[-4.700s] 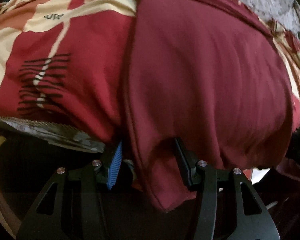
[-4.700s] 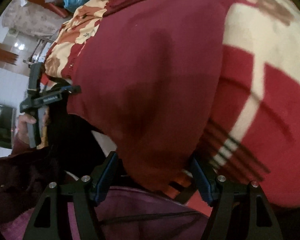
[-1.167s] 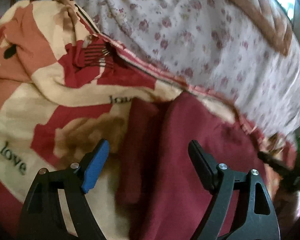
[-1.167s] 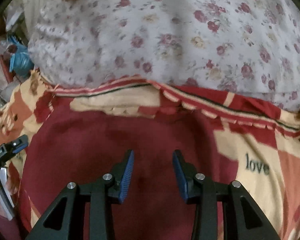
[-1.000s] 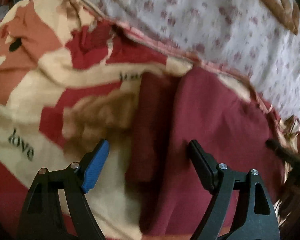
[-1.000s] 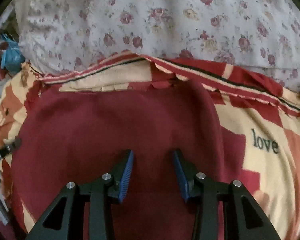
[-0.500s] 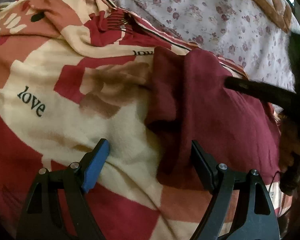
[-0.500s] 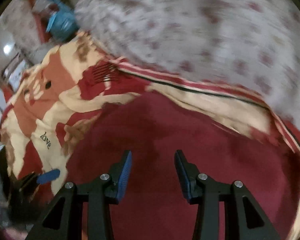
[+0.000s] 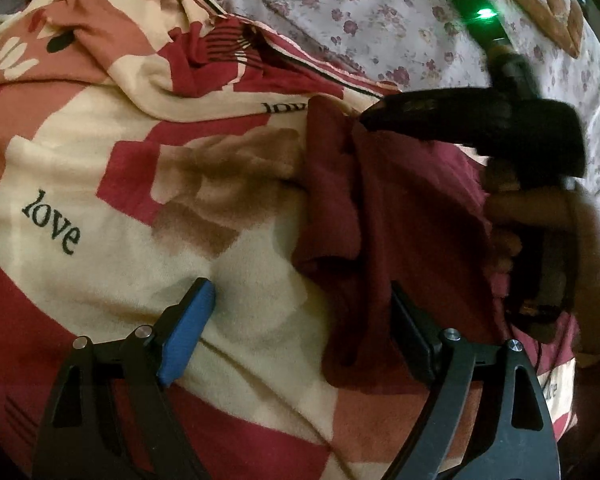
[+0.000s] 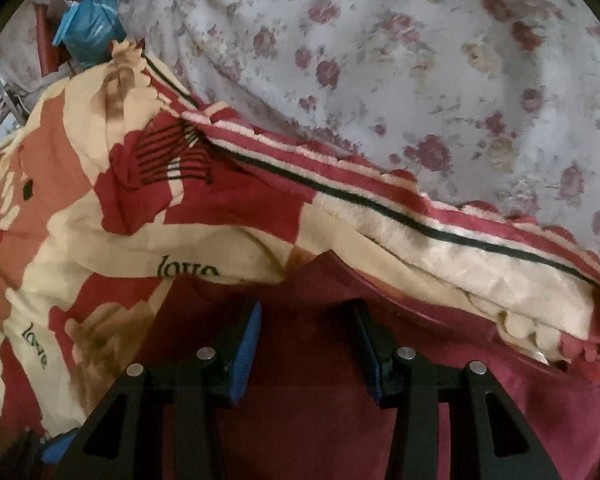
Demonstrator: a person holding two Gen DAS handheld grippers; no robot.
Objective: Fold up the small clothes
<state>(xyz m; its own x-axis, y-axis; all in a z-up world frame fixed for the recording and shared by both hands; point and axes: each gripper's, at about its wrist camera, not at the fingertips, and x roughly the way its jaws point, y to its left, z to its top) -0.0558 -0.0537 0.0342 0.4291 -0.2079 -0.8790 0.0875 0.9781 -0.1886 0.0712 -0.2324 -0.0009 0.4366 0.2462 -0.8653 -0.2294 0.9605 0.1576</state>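
Note:
A small maroon garment (image 9: 412, 216) lies folded on a red and cream blanket (image 9: 100, 160). Its left edge is bunched into a thick fold. My left gripper (image 9: 300, 300) is open and empty, low over the blanket at the garment's near left edge. My right gripper (image 10: 306, 312) is open and hovers over the garment (image 10: 320, 400), close to its far edge. In the left wrist view the right gripper's black body (image 9: 480, 128) and the hand holding it reach over the garment from the right.
A pale floral sheet (image 10: 420, 80) covers the bed beyond the blanket's striped border (image 10: 380, 204). A blue bag (image 10: 88, 28) sits at the far left corner. The blanket (image 10: 60, 200) is rumpled at the far left.
Both grippers let go of the garment, which now lies folded over on the blanket. The right gripper has swung left over the garment's far edge. The left gripper has drawn back.

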